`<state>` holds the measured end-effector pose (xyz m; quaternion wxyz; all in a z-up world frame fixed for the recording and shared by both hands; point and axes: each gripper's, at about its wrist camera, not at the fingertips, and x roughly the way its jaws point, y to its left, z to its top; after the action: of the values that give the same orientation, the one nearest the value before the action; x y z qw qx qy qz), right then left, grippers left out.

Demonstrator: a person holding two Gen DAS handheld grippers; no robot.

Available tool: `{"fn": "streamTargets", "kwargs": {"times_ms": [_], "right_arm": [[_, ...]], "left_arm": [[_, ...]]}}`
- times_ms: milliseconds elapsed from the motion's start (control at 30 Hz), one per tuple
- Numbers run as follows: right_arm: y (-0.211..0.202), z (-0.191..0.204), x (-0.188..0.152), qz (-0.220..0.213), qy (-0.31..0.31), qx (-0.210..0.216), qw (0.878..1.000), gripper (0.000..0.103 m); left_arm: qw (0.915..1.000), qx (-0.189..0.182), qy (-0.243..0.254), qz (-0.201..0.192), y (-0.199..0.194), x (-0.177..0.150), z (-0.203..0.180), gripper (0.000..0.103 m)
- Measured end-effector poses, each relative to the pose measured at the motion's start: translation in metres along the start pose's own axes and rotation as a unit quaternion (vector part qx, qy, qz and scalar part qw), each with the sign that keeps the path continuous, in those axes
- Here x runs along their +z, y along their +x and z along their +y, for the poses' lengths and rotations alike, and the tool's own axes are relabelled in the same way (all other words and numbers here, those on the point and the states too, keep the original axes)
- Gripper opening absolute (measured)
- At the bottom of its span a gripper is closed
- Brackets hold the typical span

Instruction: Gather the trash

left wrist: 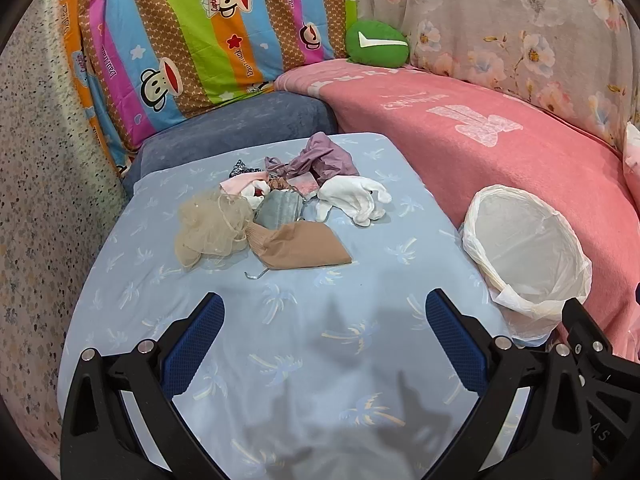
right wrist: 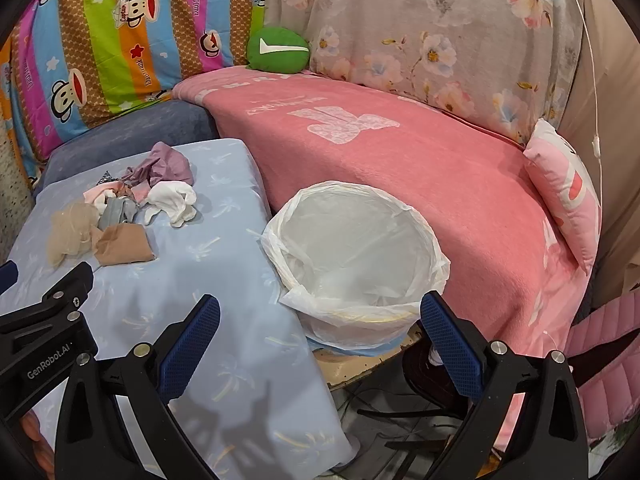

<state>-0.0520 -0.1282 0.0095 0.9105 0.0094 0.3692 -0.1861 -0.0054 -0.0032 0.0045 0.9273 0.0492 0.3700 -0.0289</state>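
A pile of trash lies on the light blue table cover (left wrist: 280,340): beige mesh (left wrist: 208,228), a tan stocking (left wrist: 300,248), a grey face mask (left wrist: 278,208), white gloves (left wrist: 356,198) and purple cloth (left wrist: 324,156). The pile also shows in the right wrist view (right wrist: 120,208). A bin lined with a white plastic bag (left wrist: 524,248) stands right of the table, also in the right wrist view (right wrist: 356,252). My left gripper (left wrist: 324,308) is open and empty, above the table short of the pile. My right gripper (right wrist: 320,308) is open and empty, near the bin's front rim.
A pink blanket (right wrist: 400,152) covers the sofa behind the bin. A green cushion (left wrist: 376,44) and a striped cartoon sheet (left wrist: 192,40) are at the back. A pink pillow (right wrist: 564,192) lies at the right. Floor and cables (right wrist: 400,420) show below the bin.
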Motion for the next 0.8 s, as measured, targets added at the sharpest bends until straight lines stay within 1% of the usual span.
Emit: {"fn": "streamTargets", "kwargs": {"times_ms": [800], "right_arm": [[-0.003,-0.011,0.002,-0.003,0.003,-0.002,1.000,0.097]], "left_arm": [[0.9999,-0.006,0.009,-0.010,-0.003,0.001,-0.004,0.096]]}}
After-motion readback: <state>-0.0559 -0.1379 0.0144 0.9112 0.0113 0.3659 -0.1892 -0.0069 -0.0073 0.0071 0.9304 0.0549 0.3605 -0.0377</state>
